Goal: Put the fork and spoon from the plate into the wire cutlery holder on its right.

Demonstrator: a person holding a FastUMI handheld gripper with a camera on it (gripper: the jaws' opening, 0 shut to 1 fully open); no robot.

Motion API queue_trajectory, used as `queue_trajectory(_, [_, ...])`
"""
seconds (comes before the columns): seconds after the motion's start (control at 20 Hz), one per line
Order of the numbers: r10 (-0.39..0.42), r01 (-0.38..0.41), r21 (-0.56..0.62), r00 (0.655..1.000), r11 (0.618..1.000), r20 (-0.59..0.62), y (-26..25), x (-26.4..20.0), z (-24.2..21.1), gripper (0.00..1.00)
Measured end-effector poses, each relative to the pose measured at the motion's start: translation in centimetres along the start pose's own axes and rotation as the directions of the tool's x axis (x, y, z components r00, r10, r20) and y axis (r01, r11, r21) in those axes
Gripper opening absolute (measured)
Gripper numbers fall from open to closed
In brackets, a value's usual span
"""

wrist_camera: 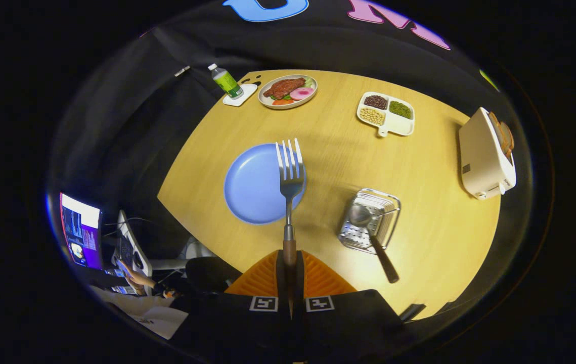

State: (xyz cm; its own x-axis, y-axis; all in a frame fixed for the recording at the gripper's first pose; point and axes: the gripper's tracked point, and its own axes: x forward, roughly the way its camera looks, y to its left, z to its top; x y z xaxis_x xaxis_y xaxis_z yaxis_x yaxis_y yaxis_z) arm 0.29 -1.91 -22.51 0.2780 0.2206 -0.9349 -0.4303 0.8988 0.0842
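My gripper [289, 265] is shut on the brown handle of the fork [290, 174], high above the table. The fork points away from the fingers, its tines hanging over the right rim of the blue plate [252, 184], which holds nothing. To the plate's right stands the wire cutlery holder [393, 210]. The spoon [368, 227] rests in it, bowl inside and dark handle sticking out over the near rim toward me.
On the round wooden table [338, 146], a dish of food [288, 91] and a green bottle [226, 81] on a coaster sit at the far side. A divided dish of beans [386, 114] and a white toaster [485, 154] lie to the right. A person's hand [133, 275] and a monitor [81, 230] are at lower left.
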Motion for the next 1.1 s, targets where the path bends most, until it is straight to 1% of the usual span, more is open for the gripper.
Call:
queue_trajectory(0.1, [-0.023, 0.022, -0.028, 0.999, 0.999, -0.034, -1.7, -1.0, -0.5, 0.05])
queue_trajectory(0.2, [-0.023, 0.02, -0.049, 0.997, 0.999, -0.077, -2.9, -1.8, -0.8, 0.06])
queue_trajectory(0.35, [-0.056, 0.041, -0.098, 0.986, 0.994, -0.159, -5.6, -2.7, -0.8, 0.06])
queue_trajectory(0.45, [-0.062, 0.039, -0.109, 0.975, 0.993, -0.213, -6.8, -3.1, -0.5, 0.06])
queue_trajectory(0.55, [-0.067, 0.032, -0.125, 0.955, 0.992, -0.289, -7.9, -3.0, -1.0, 0.05])
queue_trajectory(0.6, [-0.075, 0.031, -0.137, 0.94, 0.99, -0.333, -8.5, -2.9, -1.4, 0.05])
queue_trajectory(0.75, [-0.146, 0.064, -0.204, 0.899, 0.977, -0.414, -10.6, -1.8, -2.1, 0.05])
queue_trajectory(0.8, [-0.156, 0.063, -0.217, 0.883, 0.974, -0.442, -10.8, -1.5, -2.5, 0.06])
queue_trajectory(0.95, [-0.145, 0.038, -0.215, 0.848, 0.976, -0.509, -10.7, -0.8, -3.0, 0.06])
queue_trajectory(1.1, [-0.157, 0.034, -0.223, 0.814, 0.974, -0.56, -11.5, -0.7, -3.2, 0.06])
